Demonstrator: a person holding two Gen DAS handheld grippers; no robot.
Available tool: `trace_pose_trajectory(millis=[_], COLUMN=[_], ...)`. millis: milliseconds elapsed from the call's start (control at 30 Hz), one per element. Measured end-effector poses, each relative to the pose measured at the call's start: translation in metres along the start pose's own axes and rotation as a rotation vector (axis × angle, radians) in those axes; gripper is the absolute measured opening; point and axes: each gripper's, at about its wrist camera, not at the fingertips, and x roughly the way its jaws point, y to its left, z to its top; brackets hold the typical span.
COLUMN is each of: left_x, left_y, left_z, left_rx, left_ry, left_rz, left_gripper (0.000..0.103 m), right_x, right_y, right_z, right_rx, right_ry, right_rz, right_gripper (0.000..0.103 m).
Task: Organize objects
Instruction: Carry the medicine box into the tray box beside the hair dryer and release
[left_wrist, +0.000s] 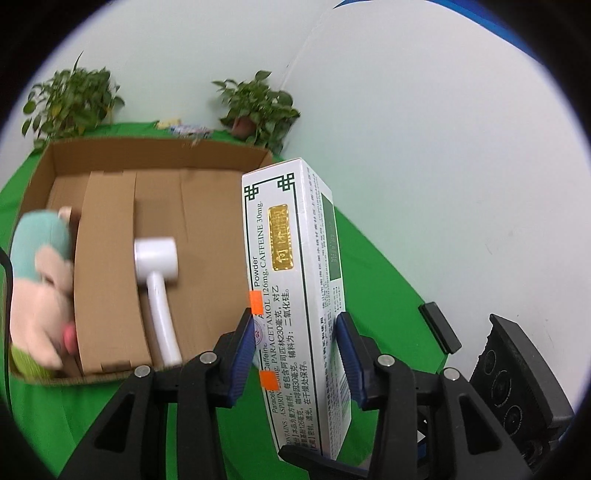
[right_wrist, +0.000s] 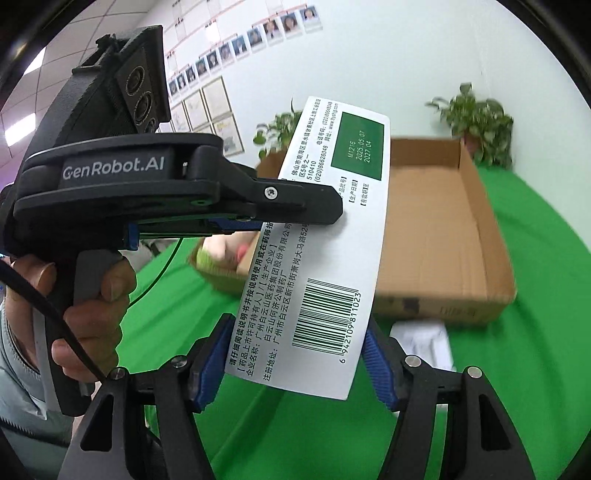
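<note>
White medicine box (left_wrist: 295, 280) clamped by both left tongs (left_wrist: 295, 354) and right tongs (right_wrist: 295, 362), above green cloth (left_wrist: 369, 280)

I count one medicine box (left_wrist: 291, 280), one open carton (left_wrist: 155, 162) on the green worktop (left_wrist: 369, 280), and inside the carton one white hammer-shaped thing (left_wrist: 157, 273) and one plush toy (left_wrist: 38, 291). Two potted plants (left_wrist: 258, 107) stand at the back, and a small white packet (right_wrist: 424, 341) lies in front of the carton. I have two tools, left (left_wrist: 295, 354) and right (right_wrist: 295, 363).
</note>
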Motion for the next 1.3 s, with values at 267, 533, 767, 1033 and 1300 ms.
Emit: trace_pose_trajectory(millis=[267,533,767,1033,1300], left_x=[-0.003,0.010,0.031,0.067,0.109], left_y=[0.003,0.009,0.028,0.059,0.095], left_z=[0.041,0.068,0.078,0.075,0.058], left_rx=[0.033,0.023,-0.033,-0.118,-0.202], left_ry=[-0.017,-0.018,0.027,0.090,0.178], left_rz=[-0.019,-0.027,-0.022,-0.002,0.012], left_gripper=[0.042,0.041,0.041,0.041,0.041], right_x=[0.005,0.008,0.026,0.072,0.105], right_y=[-0.006,-0.018,-0.029,-0.053,-0.063], right_z=[0.045,0.071,0.090,0.090,0.066], right_rx=[-0.030,-0.033,-0.019,0.043,0.089], right_ry=[-0.055,-0.056,-0.014,0.073,0.160], right_rz=[-0.030,-0.040,-0.023,0.014,0.029], right_gripper=[0.063,0.063,0.063,0.063,0.063])
